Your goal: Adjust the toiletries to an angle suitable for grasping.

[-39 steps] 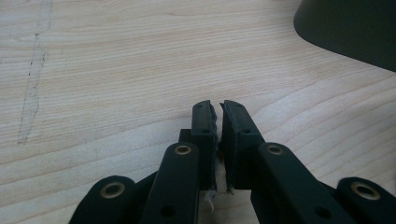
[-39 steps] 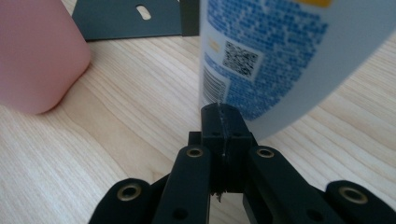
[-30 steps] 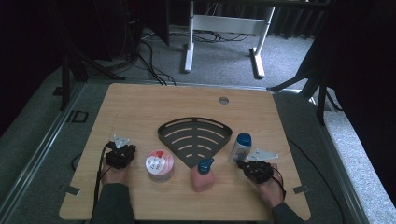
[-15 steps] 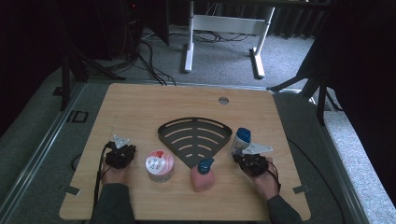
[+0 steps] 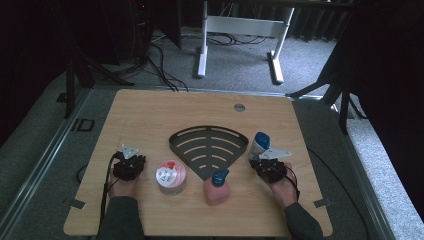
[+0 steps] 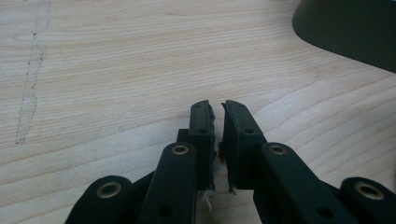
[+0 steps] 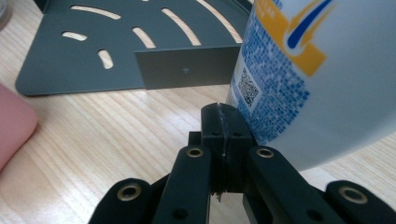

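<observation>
My left gripper [image 5: 130, 157] rests on the wooden table [image 5: 150, 115] at the front left. Its jaws [image 6: 217, 108] stand a narrow gap apart with nothing between them. My right gripper [image 5: 265, 159] is at the front right, its jaws [image 7: 223, 109] shut on nothing. Close against its right side stands a white bottle [image 7: 317, 70] with a blue and yellow label, blue-capped in the high view [image 5: 260, 144]. A black fan-shaped slotted tray [image 5: 207, 146] lies at the table's middle, and its edge shows in both gripper views [image 6: 350, 28] [image 7: 116, 60].
A round tub with a red and white lid [image 5: 171, 175] stands to the right of my left gripper. A pink bottle with a blue pump [image 5: 216, 189] stands in front of the tray, its side in the right gripper view [image 7: 11, 130]. A desk frame [image 5: 240, 30] stands beyond the table.
My right gripper has moved forward and a little left, up against the white bottle, which now sits slightly farther from the person. The left gripper has stayed in place.
</observation>
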The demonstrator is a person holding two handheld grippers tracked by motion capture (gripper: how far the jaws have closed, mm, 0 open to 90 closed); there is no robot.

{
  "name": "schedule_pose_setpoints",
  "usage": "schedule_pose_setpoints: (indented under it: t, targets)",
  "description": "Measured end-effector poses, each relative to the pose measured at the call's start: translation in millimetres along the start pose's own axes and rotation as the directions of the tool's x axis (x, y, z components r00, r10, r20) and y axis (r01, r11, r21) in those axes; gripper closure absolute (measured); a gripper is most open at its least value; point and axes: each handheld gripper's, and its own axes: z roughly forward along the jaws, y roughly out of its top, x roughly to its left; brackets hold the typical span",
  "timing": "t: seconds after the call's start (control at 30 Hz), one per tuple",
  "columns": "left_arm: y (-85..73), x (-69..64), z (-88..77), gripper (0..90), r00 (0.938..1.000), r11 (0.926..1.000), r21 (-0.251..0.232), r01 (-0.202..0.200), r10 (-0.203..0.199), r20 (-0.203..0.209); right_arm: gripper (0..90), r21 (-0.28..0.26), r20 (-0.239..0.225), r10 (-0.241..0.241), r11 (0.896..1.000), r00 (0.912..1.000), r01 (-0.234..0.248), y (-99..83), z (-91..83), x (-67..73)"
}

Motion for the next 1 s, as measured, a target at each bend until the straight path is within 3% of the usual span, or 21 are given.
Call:
schedule_pose_setpoints:
  t: [0.57, 0.83, 1.0]
  targets:
    - [0.0, -0.1, 0.0, 81.7, 1.0000, 1.0000, 0.000, -0.002, 0.002, 0.001, 90.0, 0.012, 0.021, 0.040, 0.999, 0.9990, -0.040, -8.9, -4.7, -18.3]
    - [0.0, -0.3, 0.0, 81.4, 1.0000, 1.0000, 0.000, -0.002, 0.002, 0.001, 90.0, 0.014, 0.052, 0.083, 0.996, 0.9951, -0.084, -17.1, -10.3, -32.4]
    - [-0.1, -0.2, 0.0, 81.1, 1.0000, 1.0000, 0.000, -0.002, 0.002, 0.003, 90.0, 0.027, 0.105, 0.072, 0.997, 0.9918, -0.076, -14.6, -7.8, -37.7]
